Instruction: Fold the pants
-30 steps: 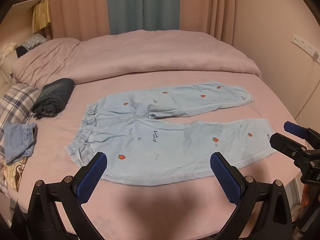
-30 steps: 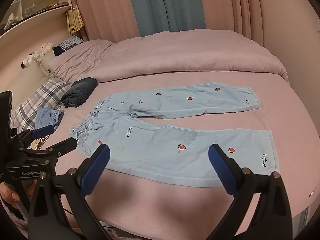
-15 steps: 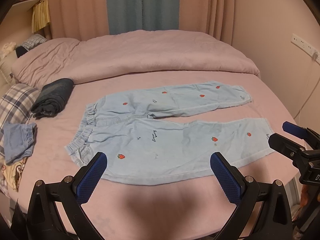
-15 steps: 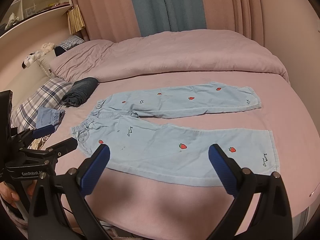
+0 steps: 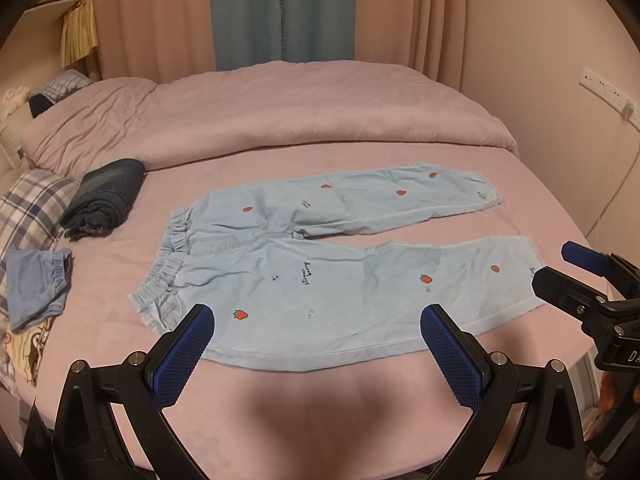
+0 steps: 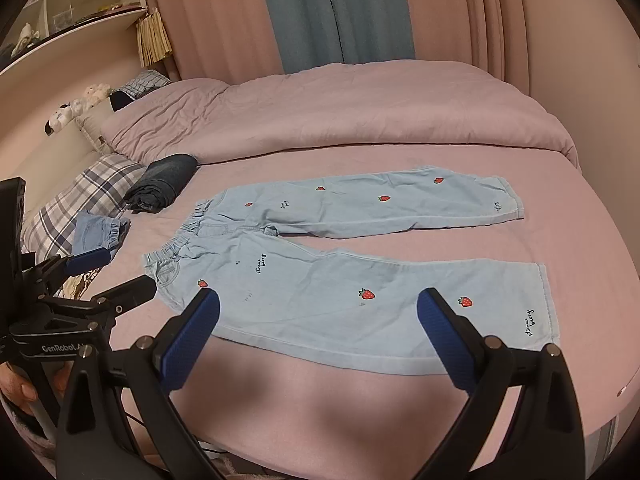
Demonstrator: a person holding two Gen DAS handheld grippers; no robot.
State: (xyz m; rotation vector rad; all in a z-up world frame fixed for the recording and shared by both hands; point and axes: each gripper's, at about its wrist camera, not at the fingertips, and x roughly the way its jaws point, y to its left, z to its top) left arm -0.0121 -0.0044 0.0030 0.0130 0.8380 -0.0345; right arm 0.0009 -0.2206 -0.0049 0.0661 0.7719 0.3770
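Light blue pants with red strawberry prints lie flat on the pink bed, waistband to the left, both legs spread to the right. They also show in the right wrist view. My left gripper is open and empty, hovering over the near bed edge in front of the pants. My right gripper is open and empty, also short of the near leg. Each gripper shows at the edge of the other's view: the right one, the left one.
A folded dark garment and a small blue garment lie left of the pants near a plaid pillow. A pink duvet is heaped at the back. Wall and sockets stand at the right.
Both grippers have drifted very slightly; the pants have not moved. Both stay open.
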